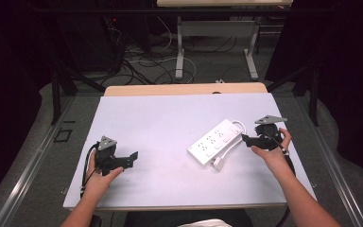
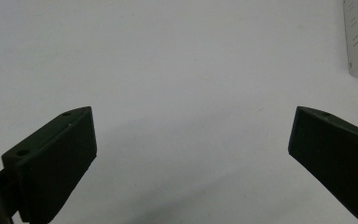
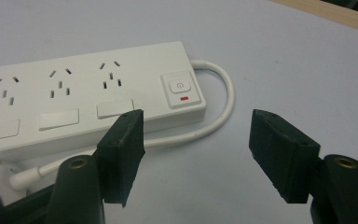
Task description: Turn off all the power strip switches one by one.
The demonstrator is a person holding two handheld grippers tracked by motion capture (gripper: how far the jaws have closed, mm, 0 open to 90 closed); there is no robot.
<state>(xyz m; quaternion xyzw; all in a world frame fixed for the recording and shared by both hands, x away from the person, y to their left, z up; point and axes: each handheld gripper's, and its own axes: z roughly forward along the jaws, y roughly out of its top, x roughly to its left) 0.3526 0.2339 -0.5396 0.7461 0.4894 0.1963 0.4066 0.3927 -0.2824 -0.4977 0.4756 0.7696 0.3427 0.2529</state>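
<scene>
On the pale grey table (image 1: 160, 123) the white power strip (image 3: 84, 93) lies just ahead-left of the right gripper (image 3: 196, 135), whose spread, empty jaws face its switch end, while the left gripper (image 2: 191, 140) gapes well apart.

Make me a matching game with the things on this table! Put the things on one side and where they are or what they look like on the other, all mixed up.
Things:
1. power strip
2. left gripper
3. right gripper
4. power button

Descriptions:
A. open over bare table, away from the strip
B. white, lying flat with its cord looped round one end
C. at the strip's cord end, above a small red mark
D. open, close to the strip's cord end

Pairs: 1-B, 2-A, 3-D, 4-C
</scene>
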